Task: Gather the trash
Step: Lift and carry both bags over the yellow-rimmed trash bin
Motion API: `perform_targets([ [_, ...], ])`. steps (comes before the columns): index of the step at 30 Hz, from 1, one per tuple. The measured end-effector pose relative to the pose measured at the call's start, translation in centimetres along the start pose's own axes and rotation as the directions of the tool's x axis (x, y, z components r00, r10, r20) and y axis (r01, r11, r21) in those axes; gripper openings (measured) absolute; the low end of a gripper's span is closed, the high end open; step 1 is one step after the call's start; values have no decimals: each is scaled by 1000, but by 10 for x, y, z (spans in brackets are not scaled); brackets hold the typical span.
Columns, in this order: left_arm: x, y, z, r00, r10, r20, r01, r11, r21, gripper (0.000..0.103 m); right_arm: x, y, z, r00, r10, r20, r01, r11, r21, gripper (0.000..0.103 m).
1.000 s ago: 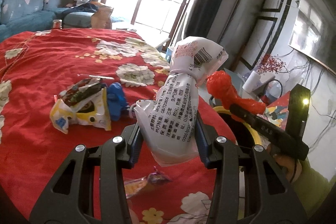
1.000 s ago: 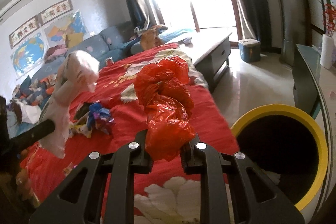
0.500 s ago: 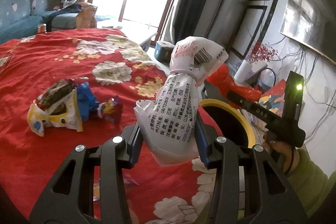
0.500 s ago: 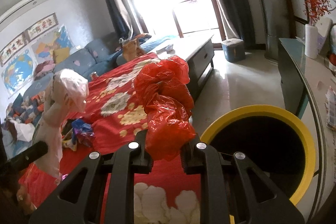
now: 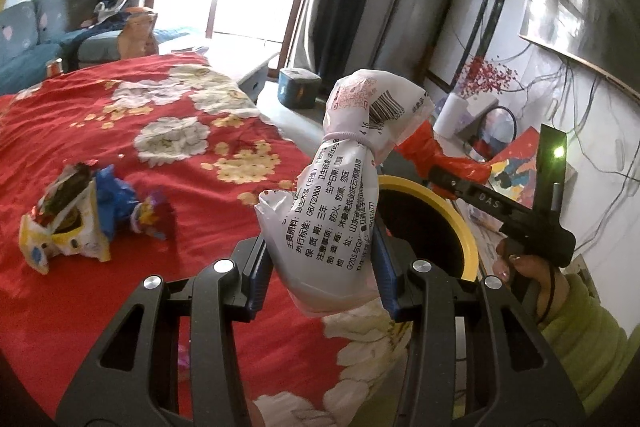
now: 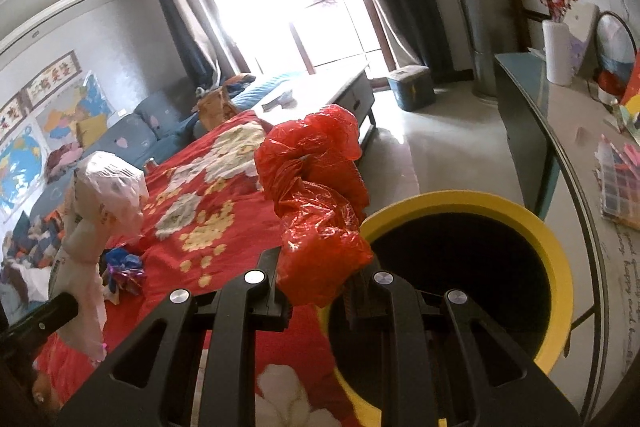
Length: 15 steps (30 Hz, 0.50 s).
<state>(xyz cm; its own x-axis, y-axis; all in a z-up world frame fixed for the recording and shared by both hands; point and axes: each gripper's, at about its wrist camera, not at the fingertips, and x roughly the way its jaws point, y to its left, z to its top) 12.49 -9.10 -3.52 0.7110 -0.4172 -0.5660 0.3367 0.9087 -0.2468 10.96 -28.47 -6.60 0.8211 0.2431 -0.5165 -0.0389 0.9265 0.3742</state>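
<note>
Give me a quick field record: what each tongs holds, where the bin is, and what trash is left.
left tongs: shut on white printed plastic wrapper, twisted, upright
right tongs: shut on crumpled red plastic bag
bin: yellow-rimmed bin, dark inside, beside the bed edge, just ahead of both tongs
left on bed: crumpled snack wrappers on red floral bedspread
dropped so far: neither held item is in the bin yet

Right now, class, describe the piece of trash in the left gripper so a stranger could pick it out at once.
Start at the red flowered bedspread and the yellow-rimmed bin beside it. Above the bedspread's edge by the bin, the left gripper clamps a white plastic bag. Unlike the plain red bag in the right gripper, it is tied at the neck and carries black print and a barcode.
</note>
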Motion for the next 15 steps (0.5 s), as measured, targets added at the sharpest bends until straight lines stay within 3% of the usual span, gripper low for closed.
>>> perform_targets([
  [15, 45, -43, 1, 996, -31, -82, 38, 995, 88, 37, -1, -53, -9, 997, -63, -49, 66, 995, 73, 20],
])
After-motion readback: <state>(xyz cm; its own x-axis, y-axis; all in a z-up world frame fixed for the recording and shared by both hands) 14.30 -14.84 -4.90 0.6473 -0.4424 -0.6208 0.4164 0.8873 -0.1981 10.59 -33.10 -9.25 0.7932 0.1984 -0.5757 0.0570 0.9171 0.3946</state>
